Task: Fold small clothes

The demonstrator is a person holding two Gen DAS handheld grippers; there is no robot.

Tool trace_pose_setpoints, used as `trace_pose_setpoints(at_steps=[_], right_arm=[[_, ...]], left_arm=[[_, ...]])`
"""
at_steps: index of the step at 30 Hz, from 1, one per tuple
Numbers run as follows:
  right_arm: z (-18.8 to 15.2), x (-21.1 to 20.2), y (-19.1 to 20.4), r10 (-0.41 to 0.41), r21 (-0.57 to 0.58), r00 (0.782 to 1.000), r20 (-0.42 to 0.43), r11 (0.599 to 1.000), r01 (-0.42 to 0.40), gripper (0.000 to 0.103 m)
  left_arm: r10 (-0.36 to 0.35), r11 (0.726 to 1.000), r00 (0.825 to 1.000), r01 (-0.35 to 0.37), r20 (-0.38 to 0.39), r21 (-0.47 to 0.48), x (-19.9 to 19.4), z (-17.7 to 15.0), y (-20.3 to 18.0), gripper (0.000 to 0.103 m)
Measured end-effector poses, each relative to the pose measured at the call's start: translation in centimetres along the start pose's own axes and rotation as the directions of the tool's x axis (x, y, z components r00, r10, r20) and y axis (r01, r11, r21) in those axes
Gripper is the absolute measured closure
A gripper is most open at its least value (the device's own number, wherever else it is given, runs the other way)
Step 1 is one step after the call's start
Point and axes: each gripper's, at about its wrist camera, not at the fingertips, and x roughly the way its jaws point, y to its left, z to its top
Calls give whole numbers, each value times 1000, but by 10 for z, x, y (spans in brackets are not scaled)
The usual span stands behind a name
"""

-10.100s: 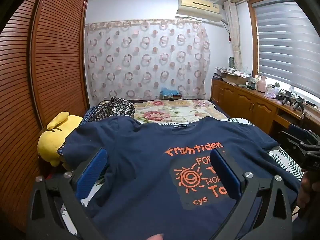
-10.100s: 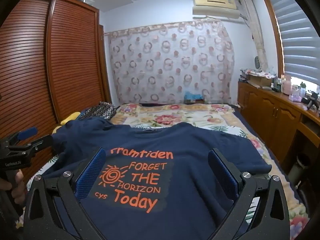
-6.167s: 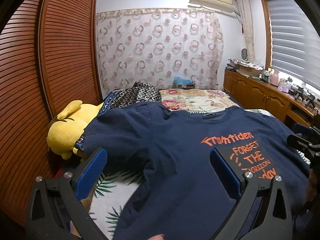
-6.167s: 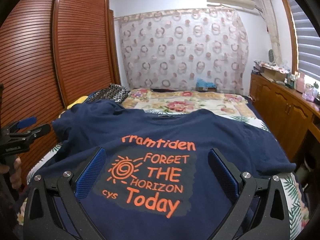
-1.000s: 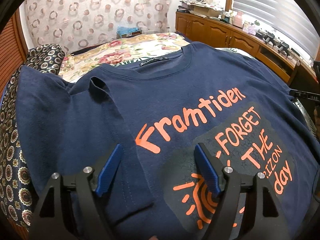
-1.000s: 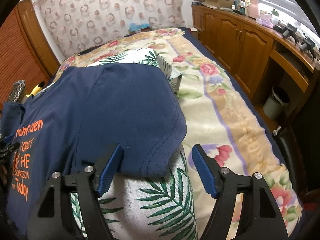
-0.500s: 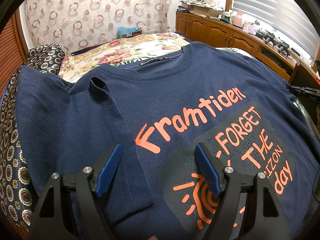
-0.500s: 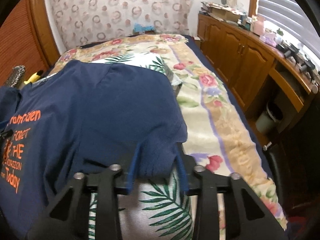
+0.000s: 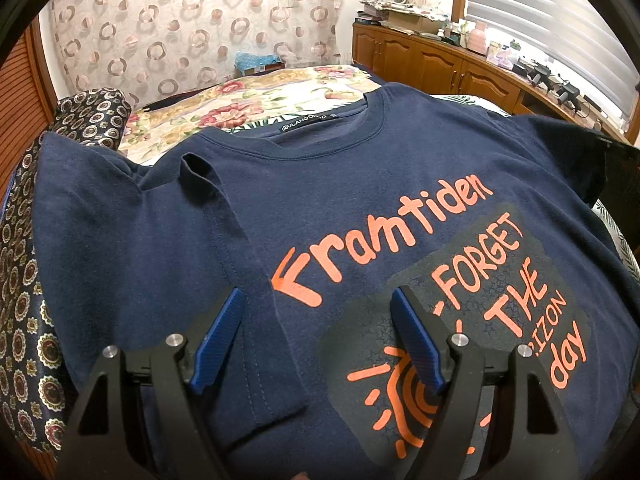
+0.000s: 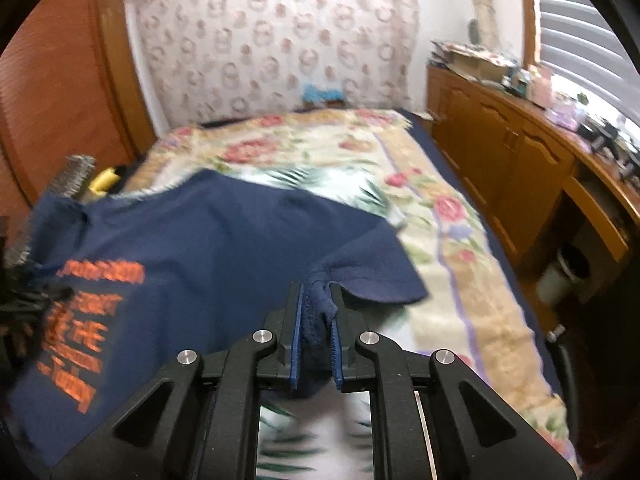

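Note:
A navy T-shirt [image 9: 360, 184] with orange print lies front up on the bed. Its left sleeve [image 9: 100, 208] is spread out, with a crease at the shoulder. My left gripper [image 9: 316, 300] is open, just above the shirt's chest, with nothing between its blue pads. In the right wrist view my right gripper [image 10: 316, 292] is shut on the hem of the shirt's right sleeve [image 10: 360, 272] and lifts it off the bed. The T-shirt [image 10: 208, 240] stretches away to the left there. That view is blurred.
The bed has a floral cover [image 10: 440, 216] and a palm-leaf sheet [image 10: 320, 440]. A patterned cushion [image 9: 24, 280] lies at the shirt's left. Wooden cabinets [image 10: 520, 168] line the right wall, a wardrobe [image 10: 60, 80] the left. A bin [image 10: 564, 276] stands by the bed.
My right gripper has closed on the right sleeve hem and raised it. My left gripper has stayed open over the chest, hardly moving.

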Motion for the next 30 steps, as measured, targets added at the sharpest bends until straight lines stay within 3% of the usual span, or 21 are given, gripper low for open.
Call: trace_pose_setpoints(at_steps=[6,11,14,17,22,26,30], right_arm=[[6,16,45,128,-40,992,-14,991,-128,94],[-12,42,77,183,-58,978,-99,980,-189,94],[-21,53,82,178,-52,974,-138,981,-186,91],[-23,57,84,176,-50,971,-160,981,-186,79],[-10,41,73,177,-48,979,-104,982,-182,59],[7,36,52,132,-28,989,-68,991,-134,58],[13,55,30,79,-1,992,-101,997,-80,58]], left_arm=[[0,1000,1000,0,0,3,0,0,-1,26],[-3,1000,1000,3,5,-12,-2,-1,6,26],[-7,999,1000,8,23,-41,-10,-2,13,26],[-9,998,999,12,52,-63,-21,0,18,26],[-10,997,995,18,104,-79,-40,6,20,26],[-8,997,991,18,131,-74,-47,9,18,26],[-9,997,992,19,129,-78,-45,10,18,26]])
